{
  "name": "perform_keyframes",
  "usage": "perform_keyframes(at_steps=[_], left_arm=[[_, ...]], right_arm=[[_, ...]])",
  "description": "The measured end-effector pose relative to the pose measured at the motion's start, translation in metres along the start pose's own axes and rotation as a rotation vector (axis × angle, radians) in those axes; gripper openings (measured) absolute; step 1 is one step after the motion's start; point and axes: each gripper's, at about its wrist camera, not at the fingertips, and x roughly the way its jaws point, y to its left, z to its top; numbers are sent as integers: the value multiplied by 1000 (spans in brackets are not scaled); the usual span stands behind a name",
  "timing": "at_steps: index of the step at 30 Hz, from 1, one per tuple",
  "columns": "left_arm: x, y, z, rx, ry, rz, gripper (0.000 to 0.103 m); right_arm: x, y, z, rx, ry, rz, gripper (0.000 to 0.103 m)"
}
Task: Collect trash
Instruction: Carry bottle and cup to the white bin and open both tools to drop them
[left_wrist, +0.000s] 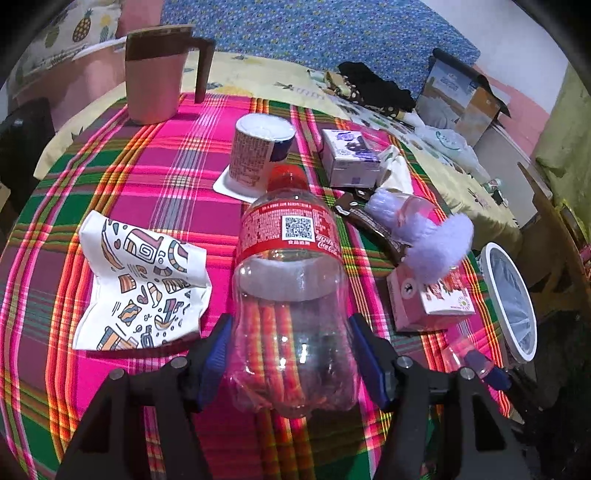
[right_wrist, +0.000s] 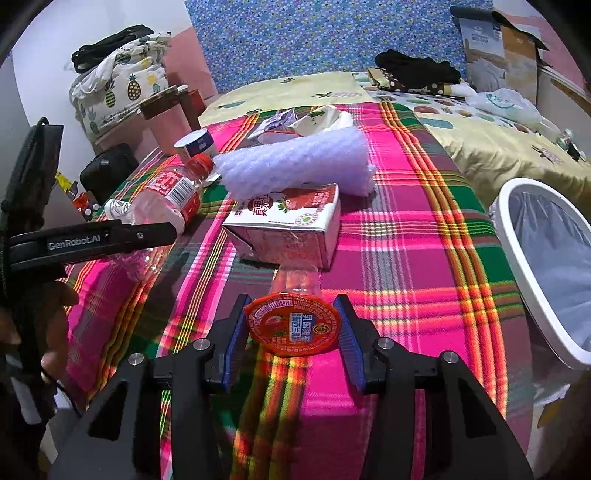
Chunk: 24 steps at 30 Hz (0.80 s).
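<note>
Trash on the plaid cloth (right_wrist: 406, 206): your left gripper (left_wrist: 291, 354) clasps the clear cola bottle (left_wrist: 291, 266) at lower centre of its view, while your right gripper (right_wrist: 293, 332) grips the jelly cup (right_wrist: 293, 325) at lower centre, white bin (right_wrist: 517, 266) at right edge.

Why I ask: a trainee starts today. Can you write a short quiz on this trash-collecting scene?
1. True or false: the right gripper holds the jelly cup between its fingers.
2. What does the left gripper grip? A paper bag; B clear bottle; C pink mug.
3. Fill in: the bin has a ____ rim.
Key: 1 true; 2 B; 3 white.
</note>
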Motion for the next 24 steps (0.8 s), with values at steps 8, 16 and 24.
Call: perform_keyframes(at_steps=[8,16,24], left_arm=[[-36,-15,-25,66,-92,4,62],[-70,-20,-46,66,-141,-18,62],[-103,-36,-40,91,-223,-42,62]], right_arm=[[-16,-4,-1,4,-44,2,47],[-34,-13,0,17,-103,-10,47],[-47,-27,-1,45,-147,-39,47]])
